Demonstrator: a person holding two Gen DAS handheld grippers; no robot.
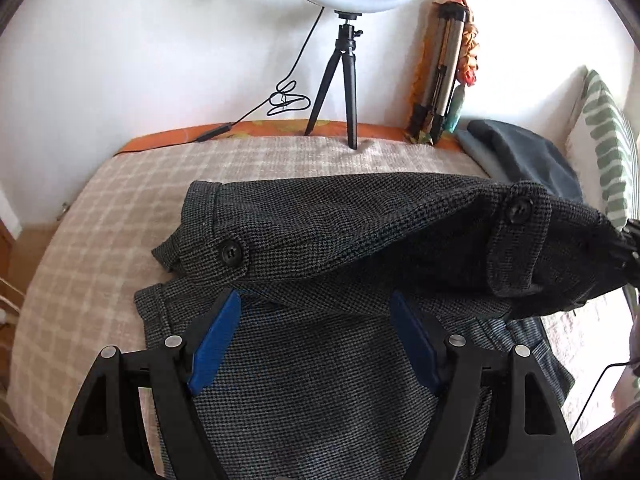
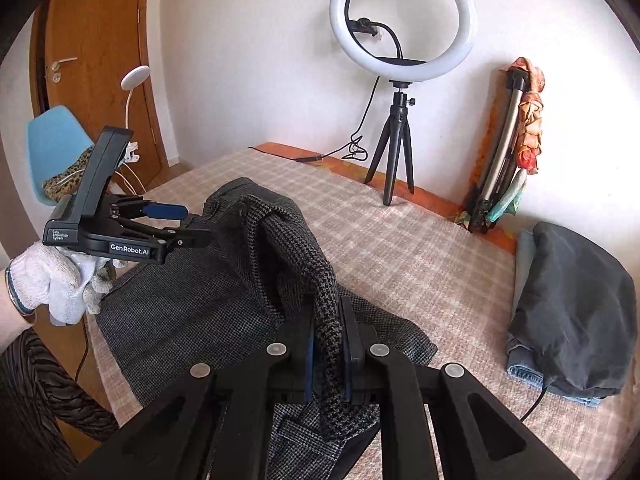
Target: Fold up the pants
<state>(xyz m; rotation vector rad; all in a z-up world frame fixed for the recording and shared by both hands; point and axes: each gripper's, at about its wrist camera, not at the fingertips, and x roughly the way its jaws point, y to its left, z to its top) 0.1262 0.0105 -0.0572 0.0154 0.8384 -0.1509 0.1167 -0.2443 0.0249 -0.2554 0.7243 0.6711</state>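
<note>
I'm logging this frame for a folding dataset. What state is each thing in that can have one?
left gripper: open, fingers wide over the pants.
right gripper: shut on the pants' edge.
pants: partly folded on the bed, one edge lifted.
ring light: lit, standing on its tripod.
door: closed.
dark garment: folded on jeans, lying on the bed.

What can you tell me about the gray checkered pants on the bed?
The pants are dark gray woven cloth with a tiny houndstooth check and black buttons on tabs by the waistband. They lie partly folded and rumpled on the beige plaid bedcover. The right gripper is shut on a bunched fold of them, lifting one end. The left gripper is open, its blue fingers spread over the flat cloth, their tips at the edge of the raised fold.
</note>
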